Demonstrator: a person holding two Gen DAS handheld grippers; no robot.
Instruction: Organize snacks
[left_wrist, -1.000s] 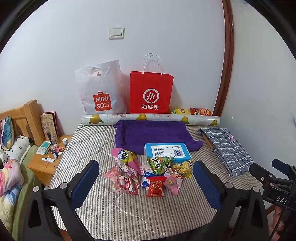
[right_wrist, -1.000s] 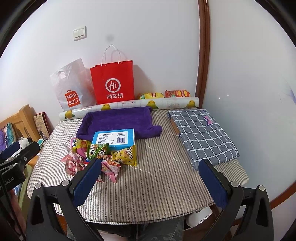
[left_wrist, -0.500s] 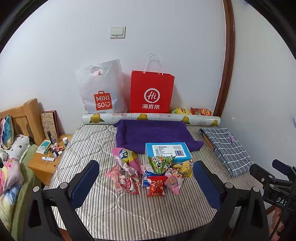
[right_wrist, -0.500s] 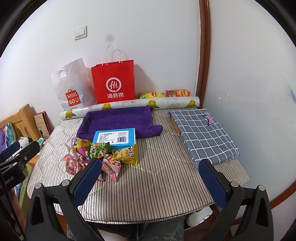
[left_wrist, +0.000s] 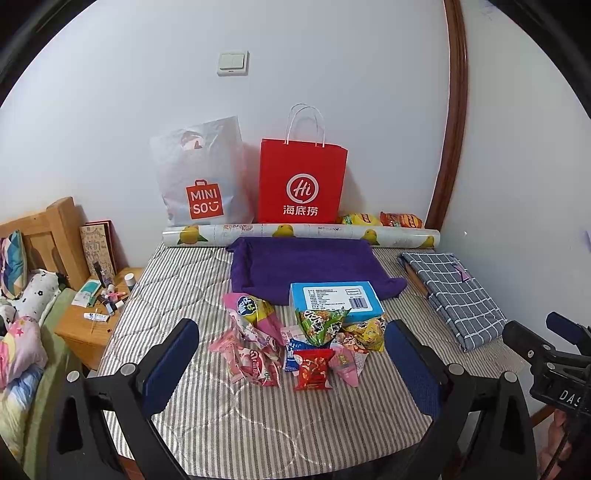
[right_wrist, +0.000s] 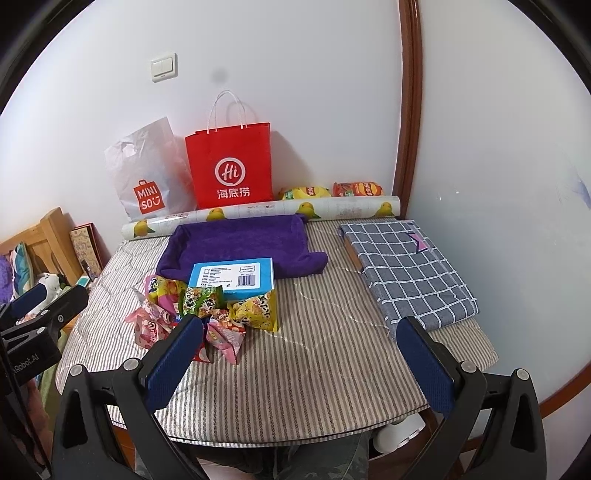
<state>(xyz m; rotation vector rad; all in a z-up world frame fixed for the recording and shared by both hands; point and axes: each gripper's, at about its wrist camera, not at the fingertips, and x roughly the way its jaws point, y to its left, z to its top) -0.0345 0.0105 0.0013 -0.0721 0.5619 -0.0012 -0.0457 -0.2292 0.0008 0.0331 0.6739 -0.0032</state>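
A heap of small snack packets lies in the middle of the striped table, in front of a blue box resting on a purple cloth. A red packet sits at the heap's front. My left gripper hangs open over the near edge, just short of the heap. My right gripper is open too, to the right of the heap, its left finger covering some packets. Nothing is held.
A red paper bag and a white Minisou bag stand against the back wall behind a lemon-print roll. Two chip bags lie by the corner. A folded checked cloth lies at right. A wooden nightstand stands left.
Both views have shifted very slightly; the table and snacks sit a touch lower in frame. No object has moved and both grippers stay open.
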